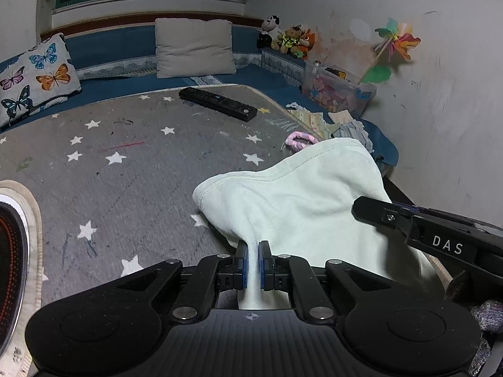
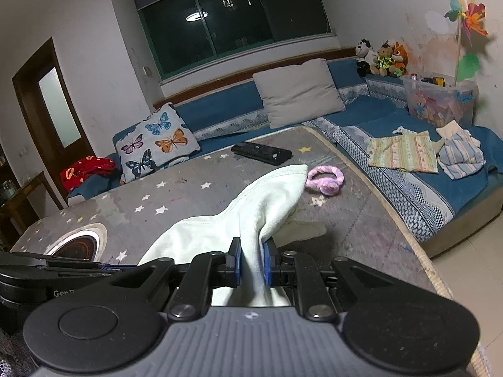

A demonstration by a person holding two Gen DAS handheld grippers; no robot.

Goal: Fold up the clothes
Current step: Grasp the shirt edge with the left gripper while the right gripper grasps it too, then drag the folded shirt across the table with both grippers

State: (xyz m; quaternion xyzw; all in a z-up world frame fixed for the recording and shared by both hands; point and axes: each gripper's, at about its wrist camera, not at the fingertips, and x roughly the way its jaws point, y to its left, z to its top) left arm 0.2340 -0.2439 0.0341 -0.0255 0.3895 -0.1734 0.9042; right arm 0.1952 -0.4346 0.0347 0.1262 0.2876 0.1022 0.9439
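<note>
Standing by the wall, a clear plastic bin (image 2: 440,102) is packed with toys. A grey star-printed mat (image 1: 110,169) is ringed by blue cushions (image 2: 220,100). A pale mint garment (image 1: 298,194), bunched and raised above the mat, is pinched by left gripper (image 1: 253,262) and right gripper (image 2: 253,262).

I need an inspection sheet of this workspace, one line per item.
Surface: grey star-patterned mat.
Job's things: pale green garment, lifted, pinched by both claws.
Clutter: black remote; pink earmuffs; folded clothes on blue couch.
Grippers: left claw and right claw both shut on the garment.
Cables: nothing seen.
Surroundings: butterfly pillow, plush toys, toy bin, pinwheel, dark window.
</note>
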